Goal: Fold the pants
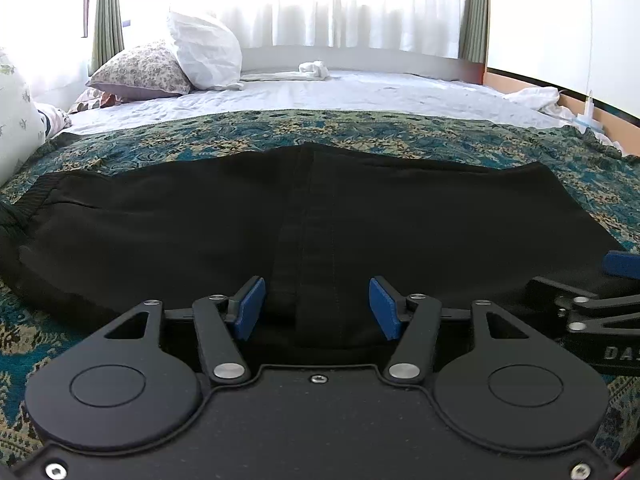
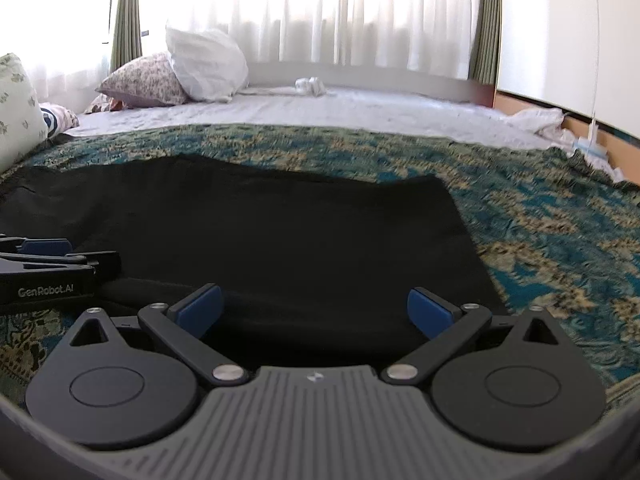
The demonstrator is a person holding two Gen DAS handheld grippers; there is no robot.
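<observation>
Pants (image 1: pixel 304 220): black, spread flat across the patterned blanket (image 1: pixel 360 132) on your bed.
Left gripper (image 1: pixel 317 307): your jaws parted, straddling the centre seam, gripping nothing.
Right gripper (image 2: pixel 315 312): yours gapes wide at the near edge, empty.

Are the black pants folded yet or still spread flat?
Folded lengthwise: the black pants lie flat, legs seemingly stacked, with both grippers open.

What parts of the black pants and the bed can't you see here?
- Black fabric pants: the near edge is hidden under the left tool in the left wrist view.
- Waistband end: cut off by the left frame edge.
- Teal patterned bedspread: blurred in the right wrist view, behind the right tool.
</observation>
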